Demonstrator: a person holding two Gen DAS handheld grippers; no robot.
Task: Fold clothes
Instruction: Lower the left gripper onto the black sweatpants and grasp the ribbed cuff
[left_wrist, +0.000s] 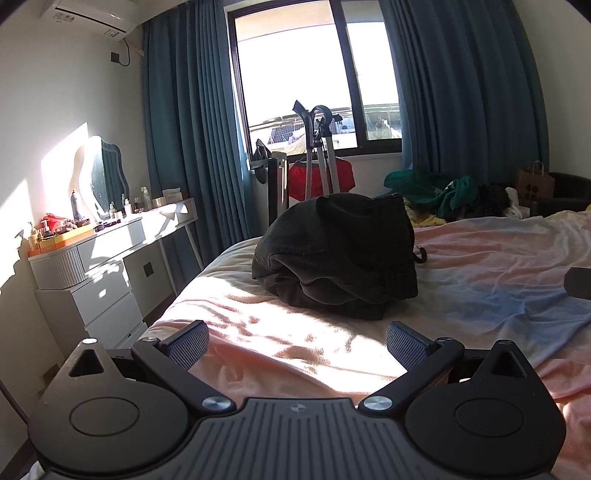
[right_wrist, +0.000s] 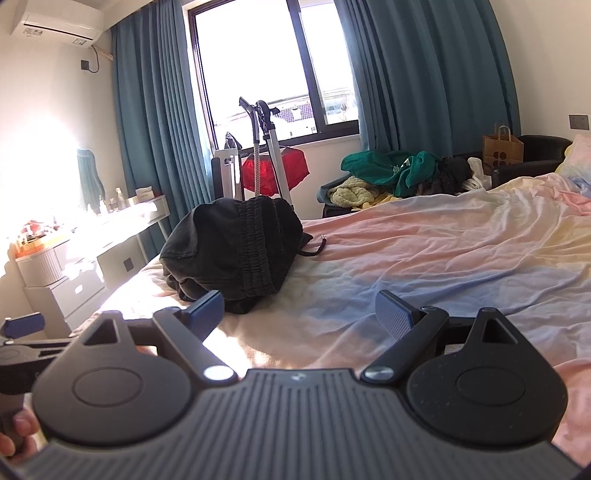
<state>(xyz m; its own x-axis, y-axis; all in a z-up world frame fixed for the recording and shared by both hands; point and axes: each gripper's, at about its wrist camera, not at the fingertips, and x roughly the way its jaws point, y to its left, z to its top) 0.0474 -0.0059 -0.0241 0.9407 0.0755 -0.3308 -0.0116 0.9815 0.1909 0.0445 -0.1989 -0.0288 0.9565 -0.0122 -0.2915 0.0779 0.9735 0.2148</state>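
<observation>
Both the left tool (left_wrist: 297, 343) and right tool (right_wrist: 300, 312) hung released, empty. The folded black trousers (left_wrist: 338, 260) sat bulging on the bed (left_wrist: 480, 266); a careless nudge risked unrolling them.

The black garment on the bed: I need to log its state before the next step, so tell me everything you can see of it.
The black garment is a soft, matte, thick-looking fabric, bundled into a rounded, roughly folded heap with layered folds at its near edge. A gathered elastic waistband runs over its top and down one side, suggesting trousers or shorts, and a dark drawstring trails out behind it. It rests on the pastel sheet near the bed's sunlit side. Neither gripper touches it; both sets of fingers stand open short of it.
</observation>
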